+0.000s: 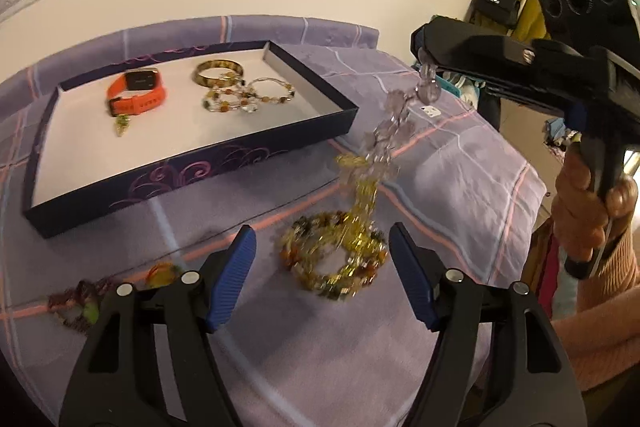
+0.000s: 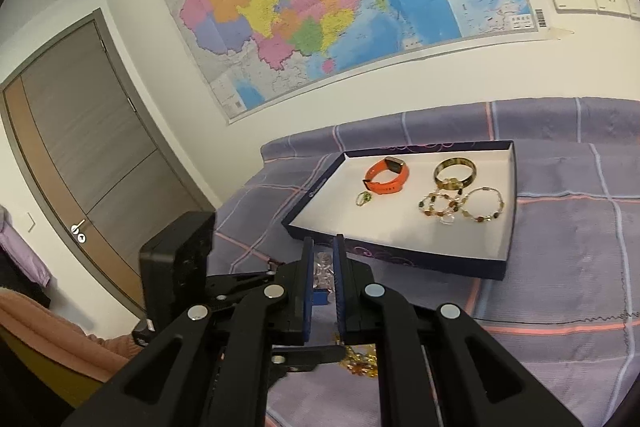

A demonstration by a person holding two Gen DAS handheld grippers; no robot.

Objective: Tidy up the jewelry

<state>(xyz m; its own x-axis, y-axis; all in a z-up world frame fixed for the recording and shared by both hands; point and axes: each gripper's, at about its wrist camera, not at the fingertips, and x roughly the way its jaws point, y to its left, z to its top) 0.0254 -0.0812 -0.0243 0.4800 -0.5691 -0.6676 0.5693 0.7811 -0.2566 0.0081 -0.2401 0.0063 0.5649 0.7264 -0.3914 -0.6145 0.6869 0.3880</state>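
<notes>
Right tongs (image 1: 422,53) are clamped on a clear bead strand (image 1: 394,119) lifted off the bed (image 1: 460,167), its yellow tail (image 1: 362,195) trailing into a bead coil (image 1: 334,255) below. Left tongs (image 1: 322,263) hang low with their jaws apart around that coil, touching nothing. Ahead of both sits the tray (image 1: 192,163). Likely best: raise the strand until the tail clears the coil, then lower it onto bare tray floor. Inside I count one orange watch (image 2: 386,181), one bangle (image 2: 455,173), two bead bracelets (image 2: 460,206), one small green charm (image 2: 363,199).
</notes>
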